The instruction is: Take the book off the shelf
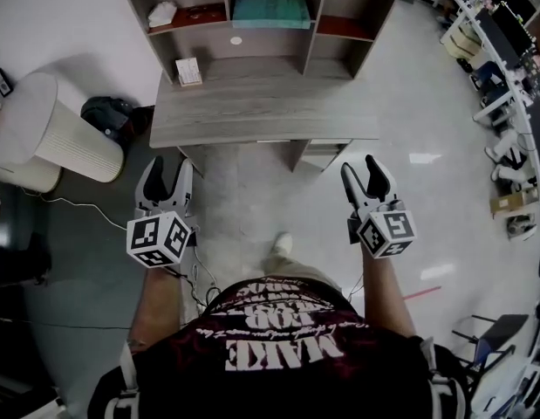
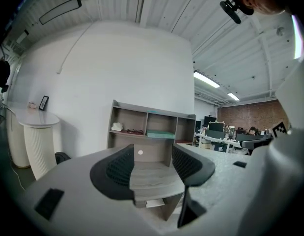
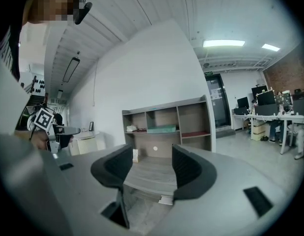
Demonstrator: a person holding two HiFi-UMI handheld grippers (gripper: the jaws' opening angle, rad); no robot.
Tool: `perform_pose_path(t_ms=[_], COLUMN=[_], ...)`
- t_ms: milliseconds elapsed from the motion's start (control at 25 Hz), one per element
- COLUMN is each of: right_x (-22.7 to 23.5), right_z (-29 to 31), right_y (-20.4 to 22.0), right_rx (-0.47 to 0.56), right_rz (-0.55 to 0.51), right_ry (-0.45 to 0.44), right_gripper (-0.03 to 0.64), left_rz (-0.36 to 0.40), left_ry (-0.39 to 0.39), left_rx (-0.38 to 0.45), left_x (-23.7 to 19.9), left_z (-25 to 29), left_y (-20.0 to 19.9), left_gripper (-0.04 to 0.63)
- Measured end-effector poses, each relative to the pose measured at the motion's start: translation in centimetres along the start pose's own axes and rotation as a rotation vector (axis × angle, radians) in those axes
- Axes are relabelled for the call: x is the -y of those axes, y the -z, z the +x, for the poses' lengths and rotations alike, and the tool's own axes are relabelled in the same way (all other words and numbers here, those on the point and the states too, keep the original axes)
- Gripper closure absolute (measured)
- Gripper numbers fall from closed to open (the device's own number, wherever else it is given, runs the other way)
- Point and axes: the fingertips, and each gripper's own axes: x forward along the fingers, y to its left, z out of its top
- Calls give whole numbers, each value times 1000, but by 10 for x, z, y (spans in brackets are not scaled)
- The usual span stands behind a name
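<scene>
Book (image 1: 270, 11) flat in middle shelf (image 1: 270, 44) compartment

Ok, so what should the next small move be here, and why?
The left tongs and right tongs stand open and empty, short of the desk's near edge. The teal book lies flat in the shelf's middle compartment, out of reach. So probably: step closer and carry both tongs forward over the desk toward it.

I see matt grey wood grain on the desk (image 1: 252, 103) and its shelf unit (image 1: 315, 37). The teal book (image 1: 270, 11) has a dull cover. The pale floor (image 1: 409, 103) is smooth and glossy. My left gripper (image 1: 170, 168) and right gripper (image 1: 359, 171) are matt grey plastic, with black dimpled pads (image 2: 120, 168).
</scene>
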Motion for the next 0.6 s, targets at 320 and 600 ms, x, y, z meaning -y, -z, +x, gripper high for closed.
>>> perform_pose_path(t_ms=[320, 600], right_x=[31, 49], right_z=[38, 66], right_y=[-4, -14], right_rx=[-15, -15], right_rz=[32, 19], right_ry=[-52, -120], right_gripper=[371, 371], left_rz=[13, 28], left_ry=[-7, -27], left_rx=[-4, 16], left_x=[18, 36], left_z=[54, 85], left_y=[-12, -20], left_gripper=[364, 364])
